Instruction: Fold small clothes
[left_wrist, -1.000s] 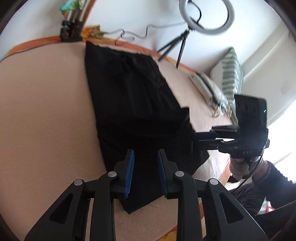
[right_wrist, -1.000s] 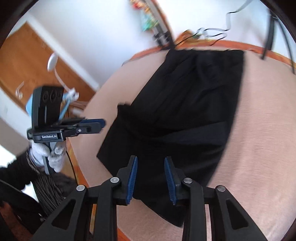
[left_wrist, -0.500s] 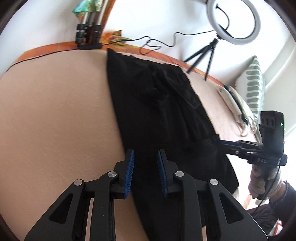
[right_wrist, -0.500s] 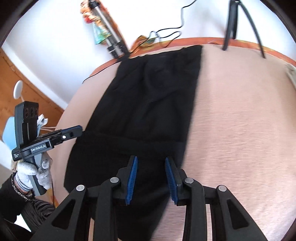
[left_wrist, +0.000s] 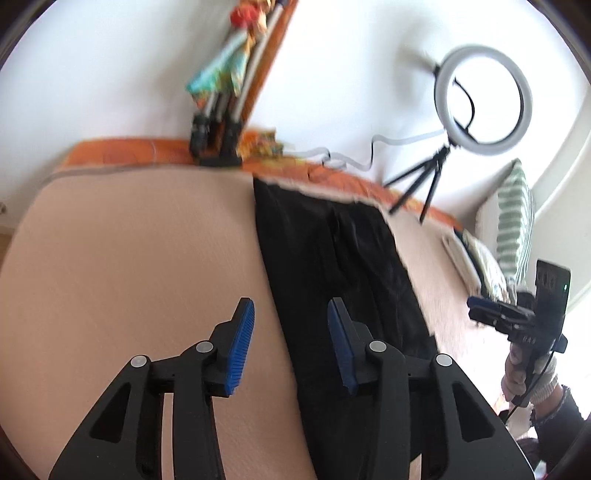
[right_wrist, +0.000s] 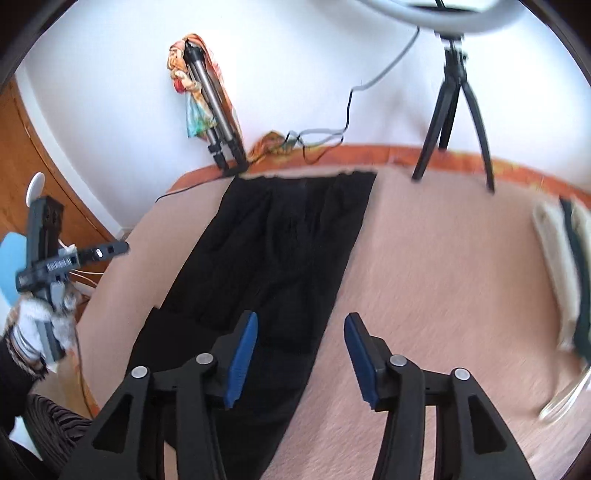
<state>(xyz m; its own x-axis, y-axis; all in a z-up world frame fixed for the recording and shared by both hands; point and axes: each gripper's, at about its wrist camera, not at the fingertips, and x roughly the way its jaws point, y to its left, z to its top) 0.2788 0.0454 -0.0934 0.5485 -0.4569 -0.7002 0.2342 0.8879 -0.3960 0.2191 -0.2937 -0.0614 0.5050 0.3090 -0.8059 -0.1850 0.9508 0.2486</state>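
A black garment (left_wrist: 343, 280) lies flat and long on the peach cloth-covered table (left_wrist: 129, 266); it also shows in the right wrist view (right_wrist: 273, 258). My left gripper (left_wrist: 291, 336) is open and empty, hovering over the garment's left edge. It also appears at the left of the right wrist view (right_wrist: 74, 254). My right gripper (right_wrist: 301, 347) is open and empty, hovering over the garment's right edge. It also appears at the right of the left wrist view (left_wrist: 517, 317).
A ring light on a black tripod (left_wrist: 484, 99) stands at the table's far edge, with a cable (right_wrist: 325, 133). A folded tripod with colourful cloth (right_wrist: 210, 110) leans on the wall. A striped pillow (left_wrist: 513, 218) and folded items (right_wrist: 561, 254) lie at the right.
Both grippers have opened wider and swung from the garment's near end to its two side edges. The views now tilt up toward the wall.
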